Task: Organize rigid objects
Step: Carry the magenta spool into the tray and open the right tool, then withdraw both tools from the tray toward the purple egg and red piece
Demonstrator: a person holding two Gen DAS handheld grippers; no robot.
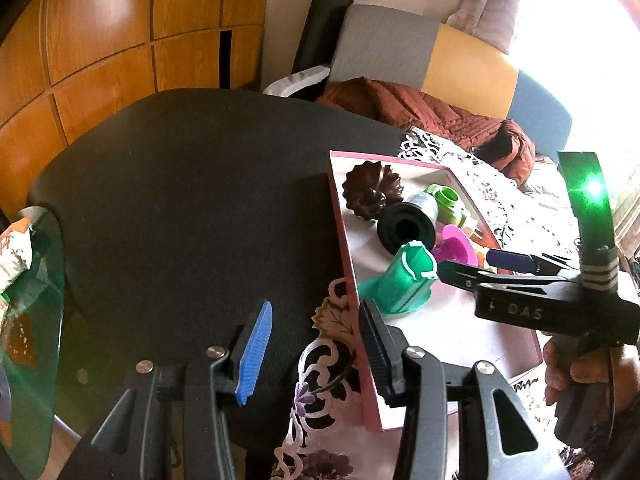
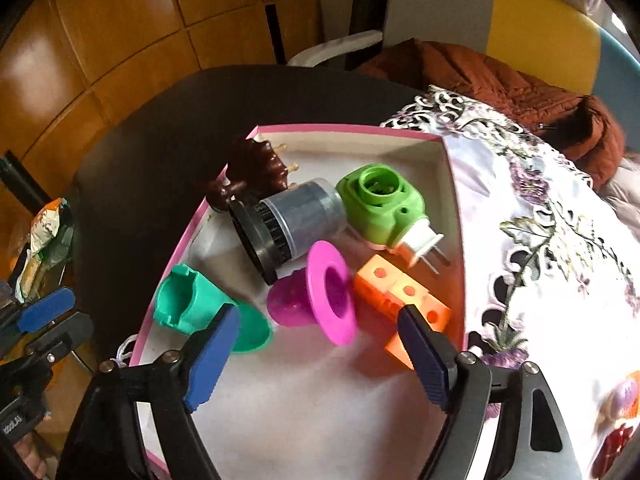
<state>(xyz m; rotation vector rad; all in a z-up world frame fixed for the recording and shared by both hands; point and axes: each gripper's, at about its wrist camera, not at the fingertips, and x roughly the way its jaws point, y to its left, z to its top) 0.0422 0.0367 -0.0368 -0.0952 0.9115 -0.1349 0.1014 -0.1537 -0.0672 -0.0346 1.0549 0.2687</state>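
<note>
Wood-panelled cabinets (image 1: 100,40) line the wall on the left. A round black table (image 1: 180,200) carries a floral lace cloth (image 2: 540,220). Behind it stands a sofa with grey, yellow and blue cushions (image 1: 460,60); a rust quilted jacket (image 1: 440,116) lies on it. Strong daylight enters from the right.

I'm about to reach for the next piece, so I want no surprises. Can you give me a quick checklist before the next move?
1. Right gripper empty, jaws apart: ok.
2. Magenta funnel resting inside the pink-rimmed box: ok.
3. Orange block inside the box: ok.
4. Left gripper astride the box's near wall, pads not pressing: cannot tell.
5. More loose pieces outside the box: cannot tell.
</note>
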